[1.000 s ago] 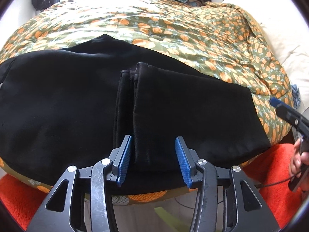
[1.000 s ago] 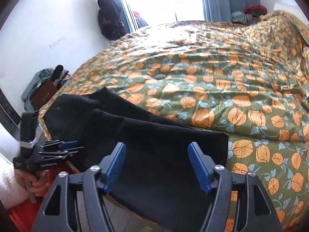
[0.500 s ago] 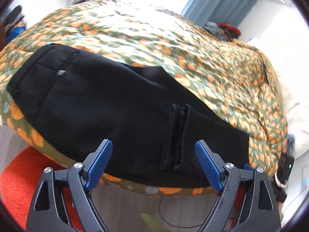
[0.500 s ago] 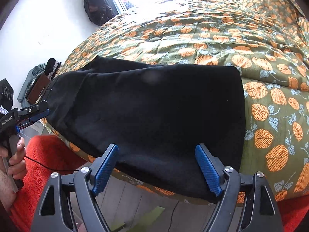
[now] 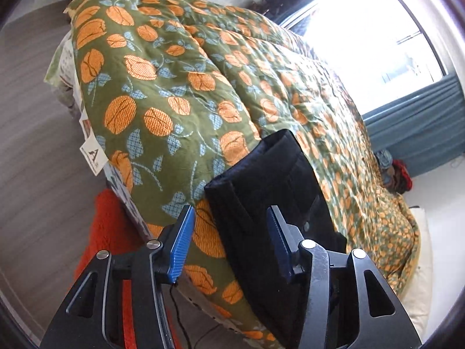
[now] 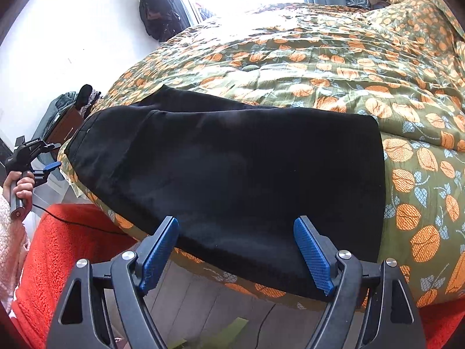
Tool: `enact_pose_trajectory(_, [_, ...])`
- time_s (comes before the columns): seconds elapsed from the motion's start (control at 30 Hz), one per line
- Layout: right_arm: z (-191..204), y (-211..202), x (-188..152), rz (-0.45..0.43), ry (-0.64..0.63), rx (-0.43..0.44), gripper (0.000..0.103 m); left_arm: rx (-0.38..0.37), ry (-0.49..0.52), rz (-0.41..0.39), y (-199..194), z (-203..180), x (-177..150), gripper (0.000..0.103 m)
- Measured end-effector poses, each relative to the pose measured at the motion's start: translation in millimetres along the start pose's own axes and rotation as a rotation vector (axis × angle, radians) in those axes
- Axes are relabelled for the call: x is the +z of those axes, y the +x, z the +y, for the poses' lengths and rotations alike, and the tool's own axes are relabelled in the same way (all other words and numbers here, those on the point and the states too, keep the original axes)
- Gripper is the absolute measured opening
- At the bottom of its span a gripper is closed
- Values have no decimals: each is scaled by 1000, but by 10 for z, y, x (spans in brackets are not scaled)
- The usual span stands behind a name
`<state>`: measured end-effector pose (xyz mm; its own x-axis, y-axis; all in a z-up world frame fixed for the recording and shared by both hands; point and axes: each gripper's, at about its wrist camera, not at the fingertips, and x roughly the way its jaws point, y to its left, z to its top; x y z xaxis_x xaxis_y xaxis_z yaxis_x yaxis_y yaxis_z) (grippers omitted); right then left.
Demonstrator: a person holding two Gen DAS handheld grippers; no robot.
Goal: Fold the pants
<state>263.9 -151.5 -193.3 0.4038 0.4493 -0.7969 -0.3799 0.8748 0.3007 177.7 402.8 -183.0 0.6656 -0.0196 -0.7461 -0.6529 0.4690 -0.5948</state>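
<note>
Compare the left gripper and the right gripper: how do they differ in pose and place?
The left gripper is tilted and aims at the narrow end of the black pants; the right gripper is level and faces their long side. The left gripper's jaws stand narrower than the right gripper's. Both are open, holding nothing.

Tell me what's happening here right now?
A person with a gripper in each hand is folding black pants on a flowered quilt. The pants lie folded over near the bed's edge. Both the left gripper and right gripper are open, holding nothing, hovering by the cloth.
</note>
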Motion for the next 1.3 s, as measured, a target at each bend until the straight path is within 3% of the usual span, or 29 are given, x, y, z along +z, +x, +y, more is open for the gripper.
enact_pose_trajectory(0.03, [16,1,-6,1,-7,-3,81,1,5,4,44,-11,15,45])
enact_pose_trajectory(0.07, [29,0,-10,2,-13,-5,81,-4,15,10,83,-44,21,31])
enact_pose_trajectory(0.17, [38,-12,-20,4,-18,-7,81,25,51,15,161,-135,52,18])
enact_pose_trajectory(0.23, [35,-30,-26,-1,-18,-8,81,11,28,17,191,-71,92,18])
enact_pose_trajectory(0.3, [29,-42,-28,-4,-20,-13,81,40,0,32,248,24,103,24])
enact_pose_trajectory(0.37, [16,-52,-26,-7,-15,-11,81,68,-14,19,231,71,90,48])
enact_pose_trajectory(0.43, [6,-54,-16,-9,-12,-12,81,70,-24,-7,150,96,58,56])
enact_pose_trajectory(0.53, [-3,-51,-16,-9,-8,-10,81,52,-33,0,142,124,32,58])
enact_pose_trajectory(0.67, [0,-20,-28,1,-11,-13,81,-1,1,20,217,19,-10,46])
enact_pose_trajectory(0.73, [0,-15,-30,3,-11,-15,81,-5,22,26,286,-40,-39,46])
enact_pose_trajectory(0.8, [-1,-12,-23,0,-13,-18,81,20,36,39,391,-58,-46,49])
enact_pose_trajectory(0.87, [-11,-6,-21,-2,-9,-19,81,-9,33,70,518,-64,-36,59])
enact_pose_trajectory(0.97, [-53,28,-37,12,0,-23,81,2,46,75,584,-118,-16,61])
enact_pose_trajectory(1.17, [-114,22,-26,1,20,-26,81,49,93,30,380,-232,-17,26])
enact_pose_trajectory(1.3, [-92,-14,-5,-20,9,-18,81,82,208,-20,122,-564,-79,20])
